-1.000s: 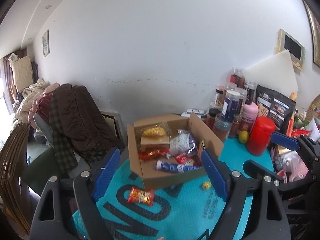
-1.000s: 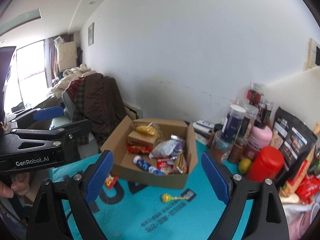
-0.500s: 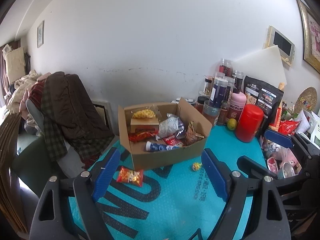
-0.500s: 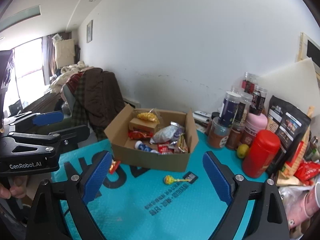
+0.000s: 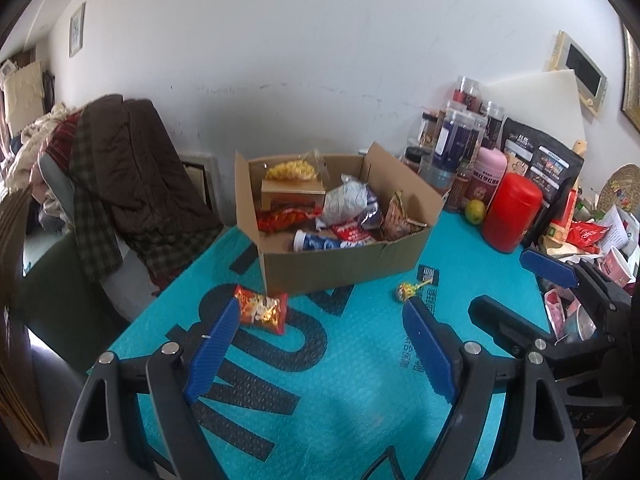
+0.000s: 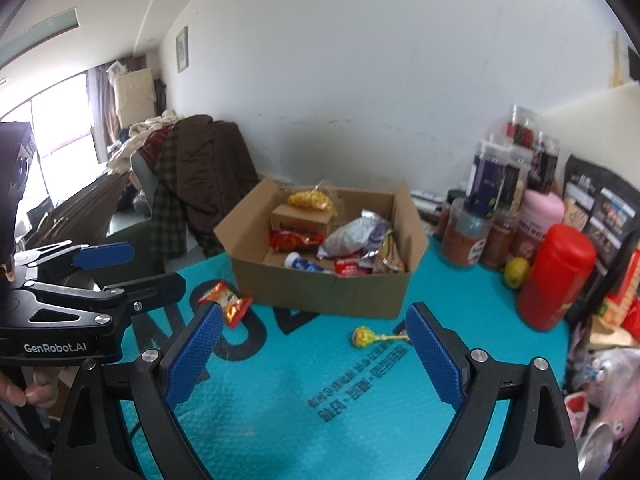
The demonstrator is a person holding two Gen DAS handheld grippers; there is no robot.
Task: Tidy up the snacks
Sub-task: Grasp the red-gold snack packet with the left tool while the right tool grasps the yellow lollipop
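Observation:
An open cardboard box (image 5: 340,264) (image 6: 320,288) holding several snack packets stands on a turquoise mat (image 5: 320,380). A red-orange snack packet (image 5: 260,308) (image 6: 226,304) lies on the mat by the box's front left corner. A yellow lollipop (image 5: 406,290) (image 6: 364,336) lies in front of the box's right side. My left gripper (image 5: 320,340) (image 6: 132,270) hovers open over the mat, its left pad near the packet. My right gripper (image 6: 316,356) (image 5: 520,292) is open too, its right pad close to the lollipop stick. Neither holds anything.
Jars, a pink bottle, a red canister (image 5: 510,216) (image 6: 554,276), a lime (image 5: 475,211) and black bags crowd the table's right side. A chair piled with clothes (image 5: 120,168) stands off the left edge. A person's hand (image 6: 24,392) grips the left tool.
Both grippers have sunk toward the mat and tipped further down. The box, packet and lollipop now sit nearer the fingertips. Nothing was picked up.

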